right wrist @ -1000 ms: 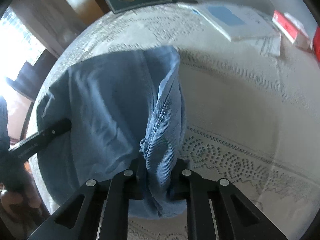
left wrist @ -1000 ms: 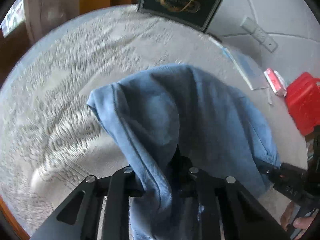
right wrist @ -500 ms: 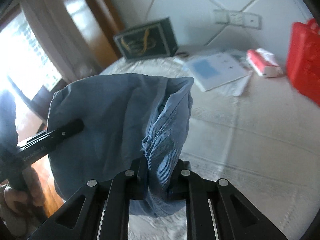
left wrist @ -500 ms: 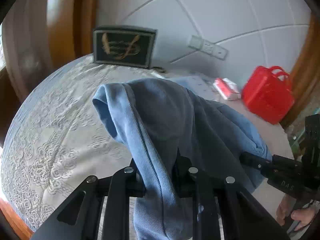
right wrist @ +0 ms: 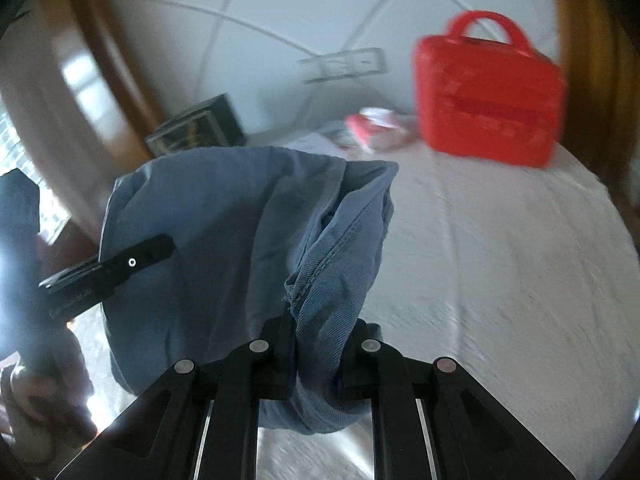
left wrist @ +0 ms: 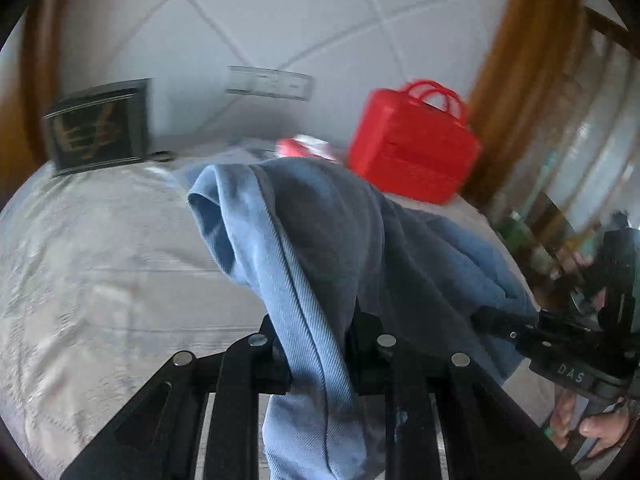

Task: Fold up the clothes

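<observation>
A blue denim garment hangs between both grippers above the table with the white lace cloth. My left gripper is shut on one bunched edge of it. My right gripper is shut on the other edge of the garment. The right gripper also shows at the right of the left wrist view, and the left gripper shows at the left of the right wrist view. The cloth sags between them.
A red plastic case with handles stands at the back of the table by the wall. A dark framed box, papers and a red-white packet lie near it. Wooden frames flank the wall.
Both grippers have lifted the garment up off the table and tilted toward the wall. The table has dropped lower in both views and the red case has come into fuller view.
</observation>
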A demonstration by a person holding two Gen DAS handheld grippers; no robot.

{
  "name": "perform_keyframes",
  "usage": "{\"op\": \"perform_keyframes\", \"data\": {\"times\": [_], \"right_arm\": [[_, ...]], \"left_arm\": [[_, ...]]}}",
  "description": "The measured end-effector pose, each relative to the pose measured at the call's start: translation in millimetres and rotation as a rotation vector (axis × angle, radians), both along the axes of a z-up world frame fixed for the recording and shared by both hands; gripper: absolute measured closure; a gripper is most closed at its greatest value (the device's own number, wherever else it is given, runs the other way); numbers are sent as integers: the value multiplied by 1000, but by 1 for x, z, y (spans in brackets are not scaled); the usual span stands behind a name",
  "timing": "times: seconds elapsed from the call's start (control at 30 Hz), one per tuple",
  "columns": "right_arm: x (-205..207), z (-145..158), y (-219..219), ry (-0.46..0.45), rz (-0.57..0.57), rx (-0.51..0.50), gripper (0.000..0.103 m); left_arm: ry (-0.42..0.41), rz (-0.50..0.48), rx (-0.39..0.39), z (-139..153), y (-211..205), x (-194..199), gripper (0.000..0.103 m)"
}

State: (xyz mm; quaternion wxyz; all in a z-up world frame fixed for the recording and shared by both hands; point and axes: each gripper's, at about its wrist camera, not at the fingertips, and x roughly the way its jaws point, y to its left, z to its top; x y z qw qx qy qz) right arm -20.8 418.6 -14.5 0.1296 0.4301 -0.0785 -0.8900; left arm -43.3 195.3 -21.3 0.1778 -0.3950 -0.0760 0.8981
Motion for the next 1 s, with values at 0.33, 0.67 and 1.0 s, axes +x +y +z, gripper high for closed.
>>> {"op": "perform_keyframes", "data": {"times": [0.33,0.67,1.0], "right_arm": [[47,-12,106,6,-121,-49,90],[72,-7,230,-2,-96,-19,90],[60,-3,311,-2,-208,-3,90]], "left_arm": [[-15,-90,-47,0,130,23,84],[-66,-108,-17,-1,247,31,84],[-54,-201,-8,4,333,-18,84]]}}
